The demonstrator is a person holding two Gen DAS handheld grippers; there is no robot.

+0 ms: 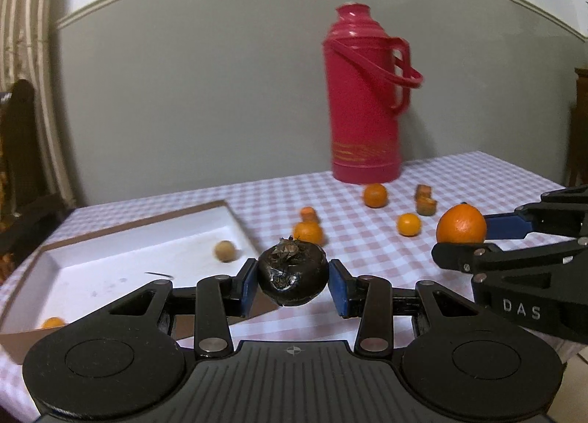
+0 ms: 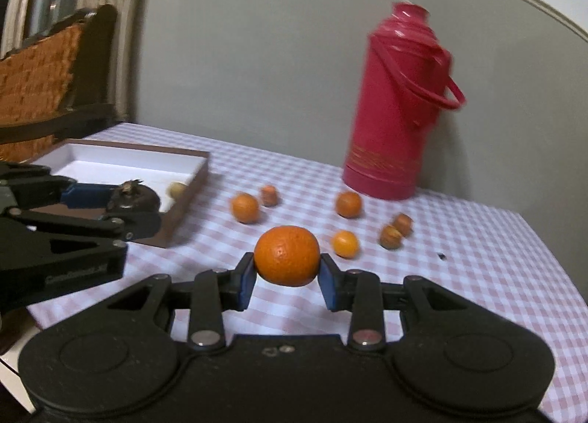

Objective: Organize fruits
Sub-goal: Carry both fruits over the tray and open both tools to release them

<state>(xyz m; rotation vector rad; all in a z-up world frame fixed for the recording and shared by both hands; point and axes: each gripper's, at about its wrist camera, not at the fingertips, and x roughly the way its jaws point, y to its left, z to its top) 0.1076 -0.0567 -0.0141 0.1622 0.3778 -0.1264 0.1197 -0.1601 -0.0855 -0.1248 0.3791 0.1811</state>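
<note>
My left gripper [image 1: 293, 281] is shut on a dark, shrivelled round fruit [image 1: 293, 274], held above the near right corner of the white tray [image 1: 121, 239]. In the right wrist view the same dark fruit [image 2: 134, 197] shows at the left, beside the tray [image 2: 191, 176]. My right gripper [image 2: 286, 276] is shut on a large orange [image 2: 287, 255], lifted over the checked cloth; that orange [image 1: 461, 223] also appears at the right of the left wrist view. Inside the tray lie a pale round fruit [image 1: 225, 251] and a small orange fruit [image 1: 52, 322].
A tall red thermos [image 1: 364, 103] stands at the back of the checked tablecloth [image 2: 477, 257]. Several small oranges [image 2: 245, 207] and brown fruits [image 2: 395, 230] lie scattered in front of it. A wicker chair [image 2: 40, 70] stands behind the tray at the left.
</note>
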